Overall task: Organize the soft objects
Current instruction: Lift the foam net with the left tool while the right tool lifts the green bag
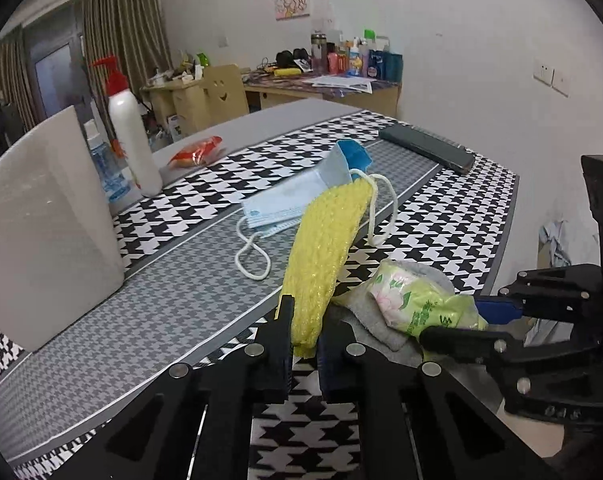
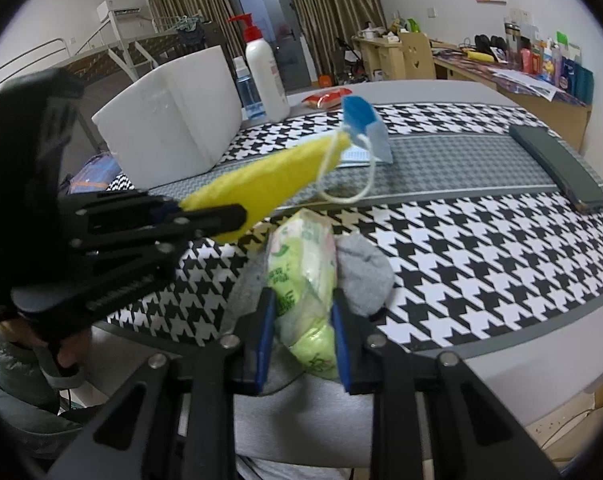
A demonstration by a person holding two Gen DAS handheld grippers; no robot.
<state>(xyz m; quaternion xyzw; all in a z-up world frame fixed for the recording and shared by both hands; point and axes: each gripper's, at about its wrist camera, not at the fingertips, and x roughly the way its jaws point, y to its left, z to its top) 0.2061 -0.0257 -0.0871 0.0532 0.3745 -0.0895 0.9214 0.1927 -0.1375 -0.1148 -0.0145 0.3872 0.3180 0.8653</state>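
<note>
My left gripper (image 1: 305, 320) is shut on the near end of a yellow knobbly cloth (image 1: 325, 240), which sticks out over the table with a white cord loop (image 1: 381, 208) at its far end. From the right wrist view, the left gripper (image 2: 229, 216) holds this yellow cloth (image 2: 273, 176) just above the table. My right gripper (image 2: 303, 308) is shut on a green tissue pack (image 2: 301, 264) lying on a grey sock (image 2: 365, 276). The right gripper (image 1: 453, 320) also shows beside the tissue pack (image 1: 417, 300) and sock (image 1: 377, 324). A light-blue face mask (image 1: 281, 200) lies beyond, its far end raised.
A white box (image 1: 49, 208) stands at the left of the houndstooth table runner (image 1: 441, 232). Behind it are a white pump bottle (image 1: 131, 136) and a water bottle (image 1: 105, 168). A red snack packet (image 1: 197, 152) and a dark flat case (image 1: 425, 148) lie farther back.
</note>
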